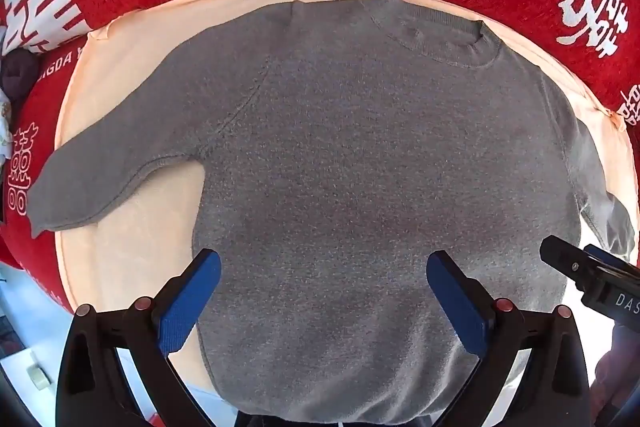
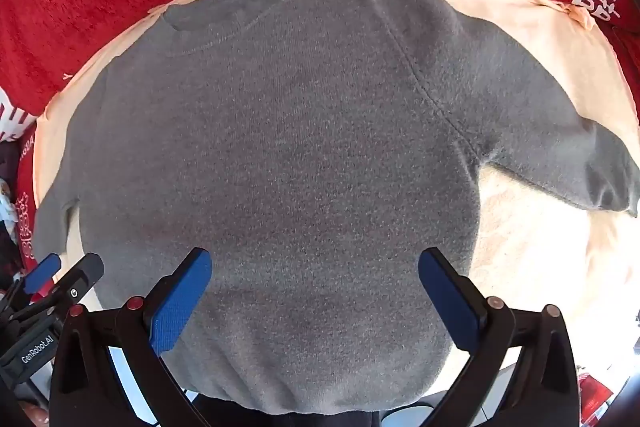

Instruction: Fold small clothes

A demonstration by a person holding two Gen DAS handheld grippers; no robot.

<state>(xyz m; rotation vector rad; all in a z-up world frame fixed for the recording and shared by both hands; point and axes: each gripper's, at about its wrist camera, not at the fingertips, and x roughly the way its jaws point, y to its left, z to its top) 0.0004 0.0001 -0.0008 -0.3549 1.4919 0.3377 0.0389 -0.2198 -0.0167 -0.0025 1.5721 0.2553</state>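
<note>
While my left gripper (image 1: 324, 301) and right gripper (image 2: 316, 297) hover with jaws spread and empty over the near hem, the grey sweater (image 1: 360, 167) lies flat on the peach cloth (image 1: 120, 247); pinching that underlay too would, I judge, drag both.

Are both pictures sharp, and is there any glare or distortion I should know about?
Left wrist view: grey sweater mostly sharp, strong fisheye bulge, sunlit glare on its right sleeve. Right wrist view: same bulge, bright washed-out patch on the peach cloth; edges soften.
</note>
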